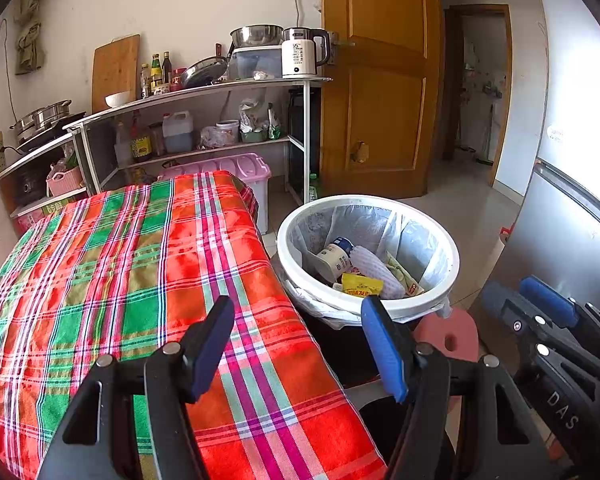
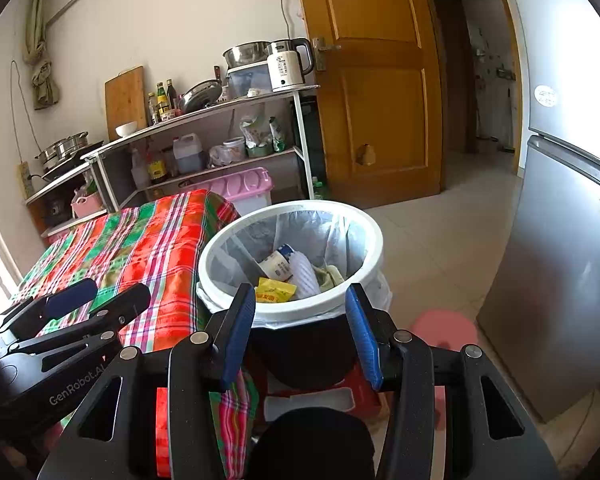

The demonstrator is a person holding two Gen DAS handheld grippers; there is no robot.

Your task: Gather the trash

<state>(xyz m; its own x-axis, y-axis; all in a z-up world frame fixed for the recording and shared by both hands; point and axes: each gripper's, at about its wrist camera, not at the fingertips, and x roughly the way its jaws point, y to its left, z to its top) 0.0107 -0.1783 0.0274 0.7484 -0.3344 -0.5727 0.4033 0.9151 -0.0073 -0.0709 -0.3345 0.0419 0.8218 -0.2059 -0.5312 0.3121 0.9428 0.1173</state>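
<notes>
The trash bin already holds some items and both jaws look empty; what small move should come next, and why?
Probably hold both grippers back from the bin. A bottle, a yellow packet and a white foam sleeve lie inside, the tablecloth shows no trash, and the left gripper and right gripper stand open, holding nothing.
</notes>
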